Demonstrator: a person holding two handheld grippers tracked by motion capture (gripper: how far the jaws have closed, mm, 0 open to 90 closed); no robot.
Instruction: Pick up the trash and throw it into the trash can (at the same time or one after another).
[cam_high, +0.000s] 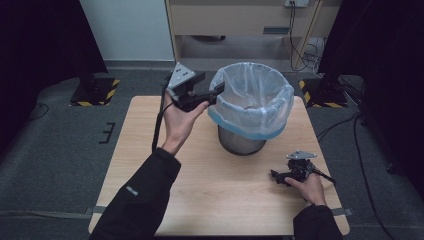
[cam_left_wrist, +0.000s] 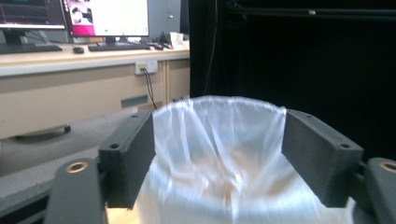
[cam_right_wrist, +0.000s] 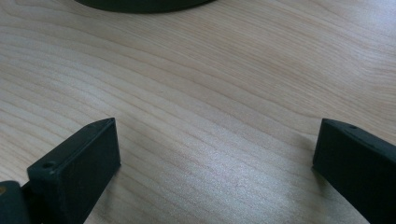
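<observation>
While both tongs gape, left tongs (cam_high: 218, 90) meet one bin's (cam_high: 241, 142) bag (cam_high: 252, 107); right tongs (cam_high: 274, 176) rest on the table (cam_high: 210, 190).

A thin, crinkled, translucent plastic liner (cam_high: 252, 102) with a slight sheen drapes the dull grey metal bin (cam_high: 241, 142), on a pale, smooth wood-grain bench (cam_high: 225, 190), near matt black ribbed plastic jaws.

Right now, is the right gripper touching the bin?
Apart. The high view shows bare table between the right gripper and the bin.
</observation>
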